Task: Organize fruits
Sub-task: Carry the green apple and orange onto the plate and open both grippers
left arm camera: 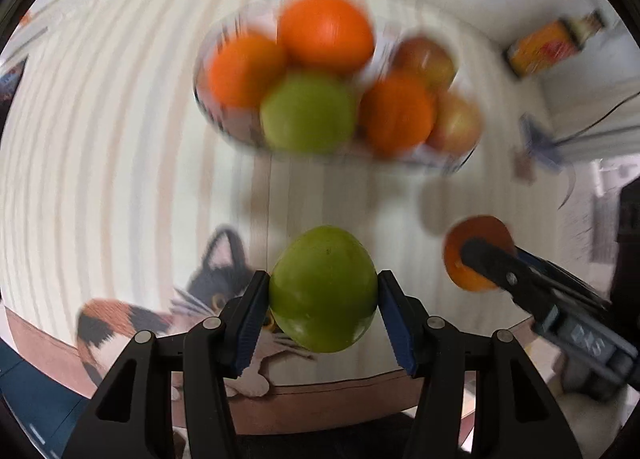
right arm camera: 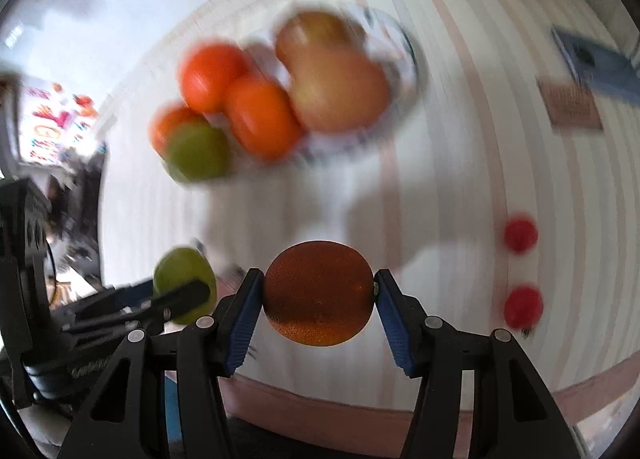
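My left gripper (left arm camera: 323, 276) is shut on a green apple (left arm camera: 324, 287), held clear above the striped tablecloth. My right gripper (right arm camera: 319, 280) is shut on an orange (right arm camera: 319, 293), also off the table. Each wrist view shows the other gripper beside it: the right gripper (left arm camera: 480, 255) with its orange (left arm camera: 454, 263), and the left gripper (right arm camera: 188, 293) with its green apple (right arm camera: 180, 271). Beyond both stands a glass bowl (left arm camera: 224, 123) (right arm camera: 408, 47) with several oranges, a green apple (left arm camera: 308, 111) and reddish apples. The bowl is blurred.
Two small red fruits (right arm camera: 520, 235) (right arm camera: 523, 306) lie on the cloth to the right. An orange box (left arm camera: 548, 45) stands at the far right corner, with a blue object (right arm camera: 592, 59) and a brown card (right arm camera: 570, 107) near it. The table's near edge (left arm camera: 320, 391) runs just below the grippers.
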Action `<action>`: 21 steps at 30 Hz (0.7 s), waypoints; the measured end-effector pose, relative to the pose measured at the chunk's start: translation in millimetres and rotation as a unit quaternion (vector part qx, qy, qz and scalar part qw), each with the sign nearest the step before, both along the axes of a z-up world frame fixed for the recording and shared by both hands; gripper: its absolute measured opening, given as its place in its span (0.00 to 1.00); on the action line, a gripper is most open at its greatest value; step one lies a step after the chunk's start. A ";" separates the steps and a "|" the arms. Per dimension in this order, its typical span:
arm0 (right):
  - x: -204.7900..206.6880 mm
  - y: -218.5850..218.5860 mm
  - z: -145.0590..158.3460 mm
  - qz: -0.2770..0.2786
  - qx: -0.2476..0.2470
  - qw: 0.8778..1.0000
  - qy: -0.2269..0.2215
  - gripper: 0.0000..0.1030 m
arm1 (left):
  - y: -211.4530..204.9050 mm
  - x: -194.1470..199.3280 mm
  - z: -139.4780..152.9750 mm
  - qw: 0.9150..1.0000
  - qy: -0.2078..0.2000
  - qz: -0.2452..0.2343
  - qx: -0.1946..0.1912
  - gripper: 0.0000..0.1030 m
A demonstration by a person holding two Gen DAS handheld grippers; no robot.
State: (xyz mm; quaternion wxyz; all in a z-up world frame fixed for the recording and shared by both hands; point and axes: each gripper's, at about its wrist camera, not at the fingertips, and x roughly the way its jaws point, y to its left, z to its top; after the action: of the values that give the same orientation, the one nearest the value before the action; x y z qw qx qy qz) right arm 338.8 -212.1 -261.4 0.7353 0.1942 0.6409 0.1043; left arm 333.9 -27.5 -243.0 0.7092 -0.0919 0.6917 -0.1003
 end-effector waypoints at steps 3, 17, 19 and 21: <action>33.7 7.0 28.1 0.001 0.000 0.999 -0.036 0.57 | 14.9 30.3 36.3 0.999 -0.041 0.000 0.005 0.51; 128.8 55.7 13.7 0.045 -0.074 0.995 -0.048 0.57 | 53.9 177.7 -9.3 0.998 -0.004 0.027 0.051 0.51; 128.8 56.0 13.3 0.046 -0.074 0.995 -0.047 0.57 | 52.5 189.5 -26.4 0.998 0.019 0.020 0.047 0.51; 127.6 53.4 11.4 0.047 -0.075 0.995 -0.046 0.57 | 51.8 196.6 -43.3 0.998 0.044 0.019 0.045 0.51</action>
State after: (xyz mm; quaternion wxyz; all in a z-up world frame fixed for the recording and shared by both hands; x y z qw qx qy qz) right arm 466.3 -158.7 -250.0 0.7707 0.1036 0.6209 0.0988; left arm 530.5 24.3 -286.3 0.6832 -0.0778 0.7243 -0.0513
